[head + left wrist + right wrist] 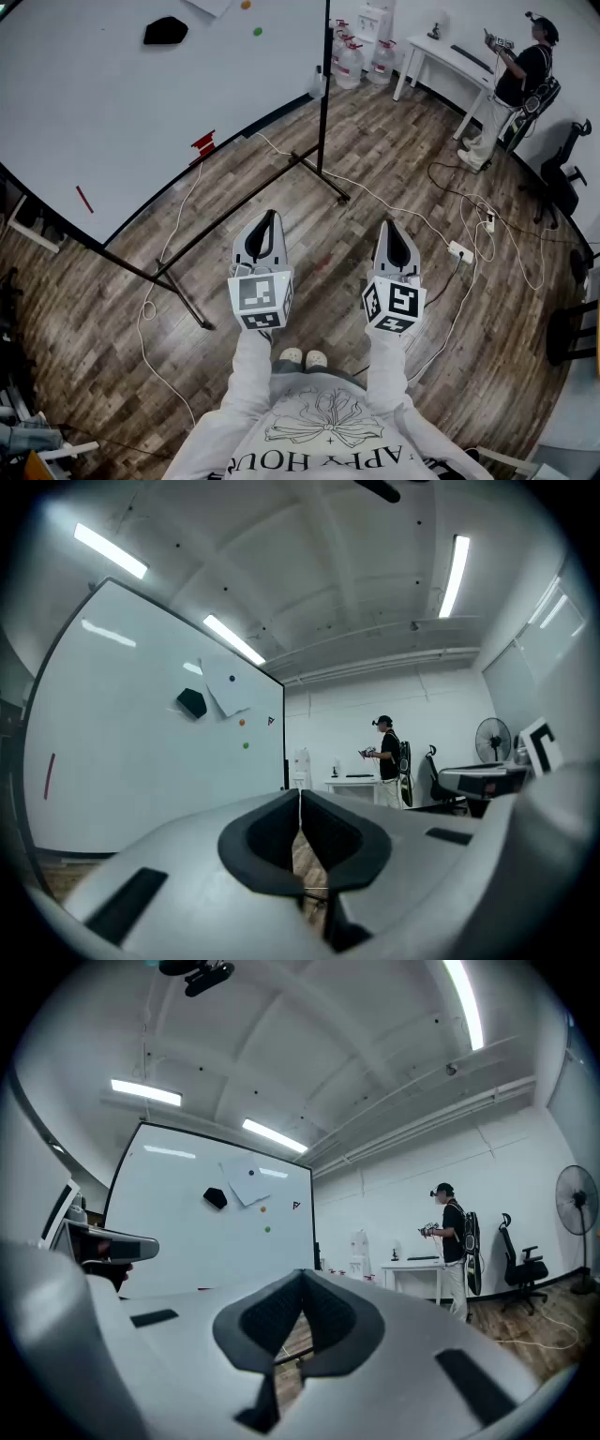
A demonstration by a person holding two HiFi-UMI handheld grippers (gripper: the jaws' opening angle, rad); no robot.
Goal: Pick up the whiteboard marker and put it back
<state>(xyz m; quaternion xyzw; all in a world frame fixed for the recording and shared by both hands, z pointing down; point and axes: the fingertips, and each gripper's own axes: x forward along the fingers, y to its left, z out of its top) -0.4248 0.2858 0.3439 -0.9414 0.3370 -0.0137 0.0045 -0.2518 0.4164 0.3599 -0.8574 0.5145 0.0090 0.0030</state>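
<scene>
Whiteboard marker (84, 199), slim and red, sits low on the whiteboard (112, 94), well apart from both grippers. It is probably light, rigid and smooth, so pinch mid-barrel. Left gripper (271, 216) and right gripper (390, 225) jaws are closed, empty.

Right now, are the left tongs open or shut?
Shut, empty. In the left gripper view the left tongs show pads meeting at the tip, nothing between them.

Large open lab or office room. Rolling whiteboard (112, 103) on a black stand, wood-plank floor (375, 159) strewn with cables (469, 216). White tabletop (450, 58), office chair (562, 169), water jugs (352, 61), pedestal fan (574, 1190), ceiling strip lights (457, 574). Second person (520, 80) wearing recording gear.
</scene>
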